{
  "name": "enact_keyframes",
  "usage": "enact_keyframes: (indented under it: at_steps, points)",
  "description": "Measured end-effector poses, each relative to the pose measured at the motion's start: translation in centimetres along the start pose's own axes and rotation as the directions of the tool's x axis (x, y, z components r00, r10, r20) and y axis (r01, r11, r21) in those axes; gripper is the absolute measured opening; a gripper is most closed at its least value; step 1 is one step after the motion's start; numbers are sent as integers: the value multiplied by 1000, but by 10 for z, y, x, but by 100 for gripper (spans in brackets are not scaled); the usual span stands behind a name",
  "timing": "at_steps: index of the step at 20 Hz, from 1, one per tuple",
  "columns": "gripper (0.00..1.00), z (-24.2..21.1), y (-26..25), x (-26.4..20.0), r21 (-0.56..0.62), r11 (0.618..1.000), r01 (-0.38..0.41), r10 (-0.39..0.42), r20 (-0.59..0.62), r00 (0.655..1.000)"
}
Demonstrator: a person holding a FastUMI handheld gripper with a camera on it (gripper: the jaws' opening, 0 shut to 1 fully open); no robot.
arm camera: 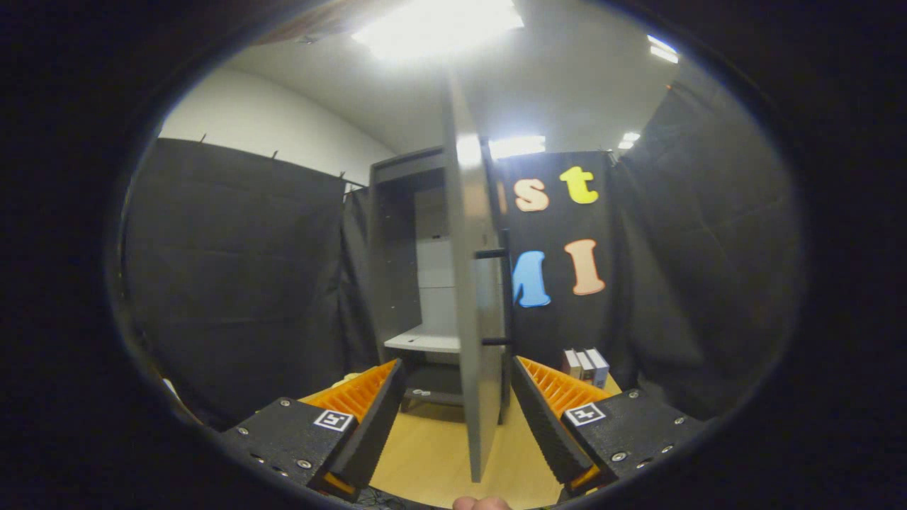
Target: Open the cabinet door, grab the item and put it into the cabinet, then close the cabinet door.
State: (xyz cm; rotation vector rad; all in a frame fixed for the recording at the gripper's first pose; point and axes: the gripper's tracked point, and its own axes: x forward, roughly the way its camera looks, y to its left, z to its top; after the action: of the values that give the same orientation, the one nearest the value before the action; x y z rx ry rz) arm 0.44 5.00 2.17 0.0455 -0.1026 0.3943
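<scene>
The table [439,453] is a light wood surface. The cabinet [397,234] stands upright on it, door [473,297] swung open edge-on between the spread fingers of the gripper [457,418], untouched by either. Three small boxes [586,365] stand side by side on the table, right of the cabinet, beyond the right finger.

tabletop [432,453]: pale wood, lit | boxes [586,365]: three small, upright, side by side on tabletop, right of fingers, against cloth | ceiling lights [436,25]: glared overhead | white wall [269,127]: rose above cloth
</scene>
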Motion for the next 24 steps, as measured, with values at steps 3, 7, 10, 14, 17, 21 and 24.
enact_keyframes:
  at_steps: [3,7,10,14,17,21,24]
  points:
    - [93,-21,61,20,45,993,-107,109,-43,993]
    - [93,-66,116,82,105,981,-161,170,-75,983]
    - [93,-120,152,129,97,988,-118,127,-91,988]
    - [93,-225,212,179,102,994,-43,59,-158,986]
    - [93,-287,243,200,101,994,30,-6,-227,974]
    - [94,-351,254,220,77,984,161,-128,-318,939]
    - [93,-388,262,226,102,973,206,-154,-377,913]
